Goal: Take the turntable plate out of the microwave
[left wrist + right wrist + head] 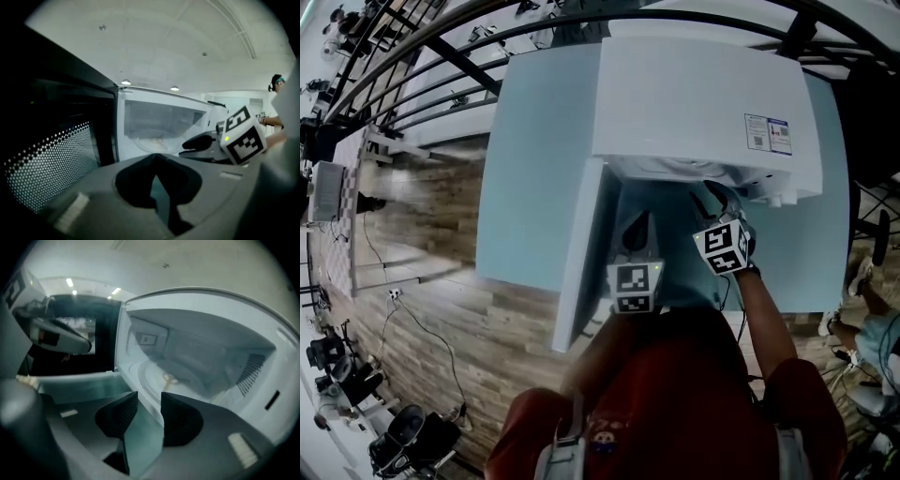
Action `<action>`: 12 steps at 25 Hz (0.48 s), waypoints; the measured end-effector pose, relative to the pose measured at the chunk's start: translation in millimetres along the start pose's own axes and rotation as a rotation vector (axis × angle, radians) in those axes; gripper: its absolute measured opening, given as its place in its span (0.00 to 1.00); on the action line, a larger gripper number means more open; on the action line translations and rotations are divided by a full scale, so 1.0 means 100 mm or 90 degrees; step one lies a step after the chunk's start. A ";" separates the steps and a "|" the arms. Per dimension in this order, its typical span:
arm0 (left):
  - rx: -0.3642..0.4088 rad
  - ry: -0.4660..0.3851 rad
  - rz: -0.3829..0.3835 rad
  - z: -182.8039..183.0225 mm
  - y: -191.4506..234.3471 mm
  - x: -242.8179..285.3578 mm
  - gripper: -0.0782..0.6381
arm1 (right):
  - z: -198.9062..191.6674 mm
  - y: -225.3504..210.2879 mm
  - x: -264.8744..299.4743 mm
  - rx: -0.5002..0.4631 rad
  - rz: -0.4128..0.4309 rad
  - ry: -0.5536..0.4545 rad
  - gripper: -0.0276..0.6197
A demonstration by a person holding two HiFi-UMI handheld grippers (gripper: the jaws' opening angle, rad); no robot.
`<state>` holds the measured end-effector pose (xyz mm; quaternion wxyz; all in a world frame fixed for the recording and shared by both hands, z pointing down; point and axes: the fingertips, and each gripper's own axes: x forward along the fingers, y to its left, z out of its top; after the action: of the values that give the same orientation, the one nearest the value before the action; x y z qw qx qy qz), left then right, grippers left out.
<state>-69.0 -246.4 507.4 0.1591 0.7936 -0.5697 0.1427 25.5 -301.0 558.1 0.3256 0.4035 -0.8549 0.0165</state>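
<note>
Dim, bluish cast. Lit from ceiling lamps point(125, 82). Strong fisheye warp, black vignette at corners. Near foreground blurred, grainy.

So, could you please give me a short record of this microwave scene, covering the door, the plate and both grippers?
Appliance: white box-shaped microwave on a pale blue table
Door: microwave door with dark dotted window, swung open to the left
Plate: round clear glass turntable plate, lying inside the cavity, not yet removed
Left gripper: jaws together, nothing held, before the opening
Right gripper: jaws apart, nothing between them, aimed into the cavity
</note>
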 end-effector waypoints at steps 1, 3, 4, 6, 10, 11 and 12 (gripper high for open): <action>0.000 0.001 -0.002 -0.01 0.00 0.00 0.11 | 0.01 0.03 0.06 -0.050 -0.001 0.012 0.26; 0.000 0.004 -0.005 -0.03 0.01 0.00 0.11 | 0.01 0.08 0.18 -0.150 -0.004 0.035 0.29; -0.001 0.005 -0.007 -0.04 0.01 0.00 0.11 | 0.00 0.10 0.24 -0.193 -0.004 0.046 0.29; -0.004 0.006 -0.007 -0.05 0.03 -0.01 0.11 | -0.01 0.13 0.34 -0.253 -0.001 0.067 0.31; -0.007 0.011 -0.010 -0.09 0.05 -0.03 0.11 | -0.02 0.15 0.49 -0.296 0.010 0.093 0.32; -0.008 0.012 -0.010 -0.10 0.06 -0.03 0.11 | -0.03 0.16 0.53 -0.304 0.016 0.100 0.32; -0.010 0.013 -0.010 -0.11 0.07 -0.03 0.11 | -0.04 0.17 0.56 -0.313 0.023 0.108 0.32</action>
<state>-77.1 -241.2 516.5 0.1722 0.7951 -0.5630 0.1453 -10.2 -325.9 597.1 0.4839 0.2939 -0.8101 -0.1522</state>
